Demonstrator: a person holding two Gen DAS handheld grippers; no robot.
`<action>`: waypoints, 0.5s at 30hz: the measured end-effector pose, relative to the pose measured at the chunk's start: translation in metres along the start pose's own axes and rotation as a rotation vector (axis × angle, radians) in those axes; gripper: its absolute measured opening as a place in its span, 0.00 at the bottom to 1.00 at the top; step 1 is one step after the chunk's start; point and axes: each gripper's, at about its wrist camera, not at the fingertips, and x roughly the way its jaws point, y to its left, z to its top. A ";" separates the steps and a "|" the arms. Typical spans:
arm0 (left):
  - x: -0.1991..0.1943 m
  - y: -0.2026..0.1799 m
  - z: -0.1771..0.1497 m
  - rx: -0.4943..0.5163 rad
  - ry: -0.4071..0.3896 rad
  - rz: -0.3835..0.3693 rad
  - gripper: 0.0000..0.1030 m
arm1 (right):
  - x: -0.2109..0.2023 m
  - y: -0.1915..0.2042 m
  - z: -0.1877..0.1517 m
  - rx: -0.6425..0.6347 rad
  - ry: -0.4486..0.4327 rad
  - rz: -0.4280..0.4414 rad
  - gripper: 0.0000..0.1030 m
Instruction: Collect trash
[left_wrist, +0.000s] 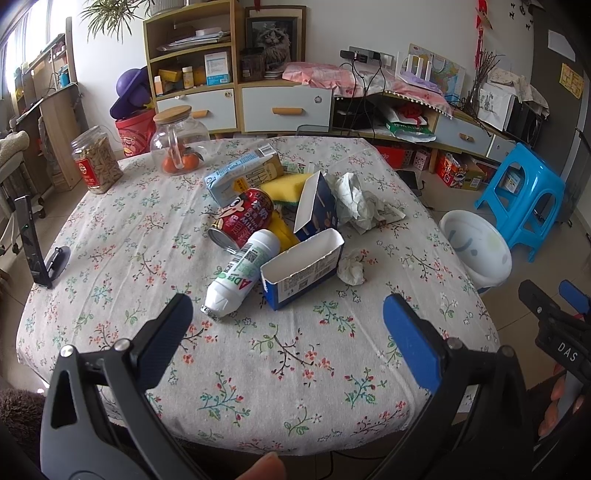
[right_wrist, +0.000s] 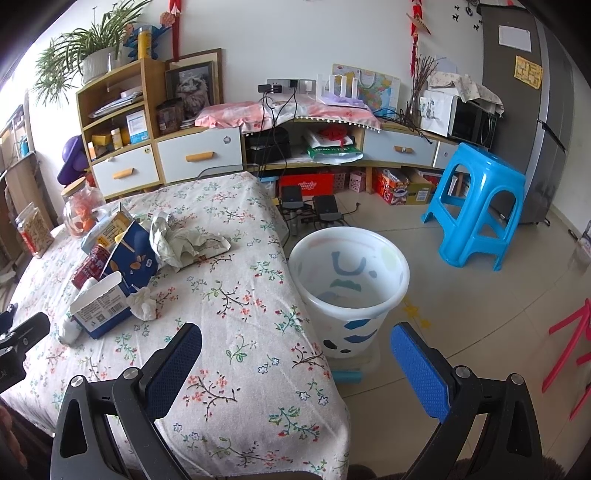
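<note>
Trash lies heaped mid-table on the floral cloth (left_wrist: 258, 350): a white bottle (left_wrist: 243, 269), a red drink can (left_wrist: 242, 218), an open blue-and-white carton (left_wrist: 303, 273), a dark blue box (left_wrist: 316, 208), a milk carton (left_wrist: 243, 173), crumpled paper (left_wrist: 354, 203) and a small tissue wad (left_wrist: 351, 267). My left gripper (left_wrist: 288, 317) hovers open near the table's front edge, short of the bottle and carton. My right gripper (right_wrist: 295, 343) is open over the table's right edge, beside the white bin (right_wrist: 349, 284) on the floor. The carton (right_wrist: 99, 306) and tissue wad (right_wrist: 142, 302) lie to its left.
A yellow sponge (left_wrist: 288, 186) sits under the pile. A glass jar with oranges (left_wrist: 177, 144) and a snack jar (left_wrist: 96, 160) stand at the far left. A phone on a stand (left_wrist: 35, 243) is at the left edge. A blue stool (right_wrist: 476, 203) stands behind the bin.
</note>
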 end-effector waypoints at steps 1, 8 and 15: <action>0.000 0.000 0.000 0.000 0.000 0.000 0.99 | 0.000 0.000 0.000 0.001 0.000 0.000 1.00; 0.001 -0.001 -0.001 -0.002 0.005 -0.004 0.99 | 0.000 0.000 0.000 0.001 -0.001 0.000 1.00; 0.003 0.001 -0.002 -0.003 0.013 -0.011 0.99 | 0.000 0.000 0.000 0.003 0.002 0.000 1.00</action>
